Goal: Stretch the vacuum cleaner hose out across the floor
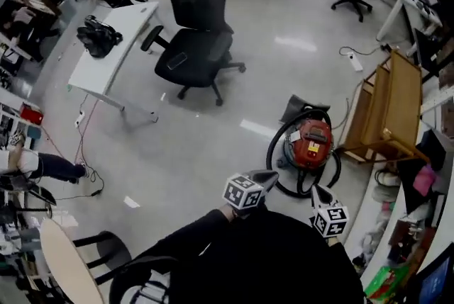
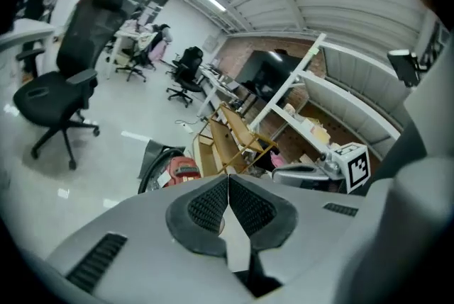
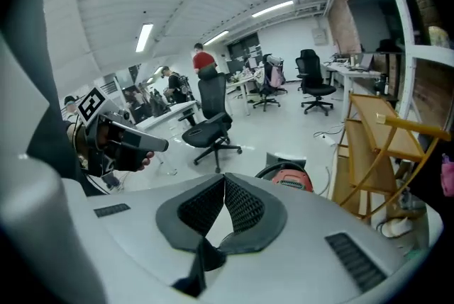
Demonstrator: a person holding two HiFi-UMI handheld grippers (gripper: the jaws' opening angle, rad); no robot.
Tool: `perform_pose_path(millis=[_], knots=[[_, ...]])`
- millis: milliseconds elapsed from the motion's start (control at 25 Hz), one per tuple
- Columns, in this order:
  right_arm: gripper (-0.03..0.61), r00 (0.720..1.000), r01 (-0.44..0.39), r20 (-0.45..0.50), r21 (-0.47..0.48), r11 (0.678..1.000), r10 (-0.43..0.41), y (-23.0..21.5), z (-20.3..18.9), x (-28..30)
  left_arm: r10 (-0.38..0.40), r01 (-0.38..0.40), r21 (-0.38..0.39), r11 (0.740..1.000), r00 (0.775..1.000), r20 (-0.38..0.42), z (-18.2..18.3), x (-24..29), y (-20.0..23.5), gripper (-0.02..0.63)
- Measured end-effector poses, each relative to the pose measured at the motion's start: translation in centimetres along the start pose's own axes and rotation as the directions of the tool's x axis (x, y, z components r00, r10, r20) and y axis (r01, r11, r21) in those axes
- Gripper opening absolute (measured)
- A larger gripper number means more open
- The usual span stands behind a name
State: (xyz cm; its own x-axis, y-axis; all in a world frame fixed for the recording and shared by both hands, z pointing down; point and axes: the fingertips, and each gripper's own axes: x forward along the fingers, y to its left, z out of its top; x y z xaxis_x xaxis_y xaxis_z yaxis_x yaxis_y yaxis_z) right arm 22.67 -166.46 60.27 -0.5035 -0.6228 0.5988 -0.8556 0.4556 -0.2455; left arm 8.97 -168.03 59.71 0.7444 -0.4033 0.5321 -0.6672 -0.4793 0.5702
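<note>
Hose (image 1: 272, 151) coiled round vacuum (image 1: 311, 142), untouched. Left tongs (image 1: 272, 176), right tongs (image 1: 317, 192) near vacuum, both clenched, empty. Risk: yanking coil drags or tips vacuum.

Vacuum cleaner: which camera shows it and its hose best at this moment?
The head view: the red vacuum cleaner shows almost whole from above, its black hose looped round it. Both gripper views catch only its upper part; the rest is hidden.

floor (image 1: 213, 147): glossy, smooth | vacuum cleaner (image 1: 310, 143): shiny red plastic | hose (image 1: 271, 150): matt black | rack (image 1: 394, 93): bare wood
</note>
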Motion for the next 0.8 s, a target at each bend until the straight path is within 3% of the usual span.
perform_pose_path(millis=[120,280,440,640,800], knots=[[0.014,0.997,0.073,-0.001,0.042,0.996,-0.073,-2.0,2.6,3.1,-0.027,0.036,0.131,0.991,0.997,-0.067,4.0,3.9,4.4,0.021],[0.014,0.988,0.150,-0.041,0.120,0.981,-0.146,-3.7,2.1,5.4,-0.045,0.063,0.127,0.990,0.990,-0.136,6.4,8.6,11.1,0.021],[0.014,0.972,0.228,-0.104,0.228,0.947,-0.209,-5.7,-0.9,6.0,0.035,0.009,0.200,0.980,0.976,-0.216,7.2,13.7,17.3,0.023],[0.014,0.980,0.198,-0.085,0.304,0.932,-0.181,-6.7,-3.3,9.0,0.092,-0.009,0.304,0.953,0.962,-0.259,9.2,20.9,21.6,0.023],[0.014,0.987,0.161,-0.064,0.386,0.908,-0.147,-7.0,-5.9,12.0,0.134,-0.044,0.299,0.953,0.948,-0.288,8.2,26.5,24.7,0.025]])
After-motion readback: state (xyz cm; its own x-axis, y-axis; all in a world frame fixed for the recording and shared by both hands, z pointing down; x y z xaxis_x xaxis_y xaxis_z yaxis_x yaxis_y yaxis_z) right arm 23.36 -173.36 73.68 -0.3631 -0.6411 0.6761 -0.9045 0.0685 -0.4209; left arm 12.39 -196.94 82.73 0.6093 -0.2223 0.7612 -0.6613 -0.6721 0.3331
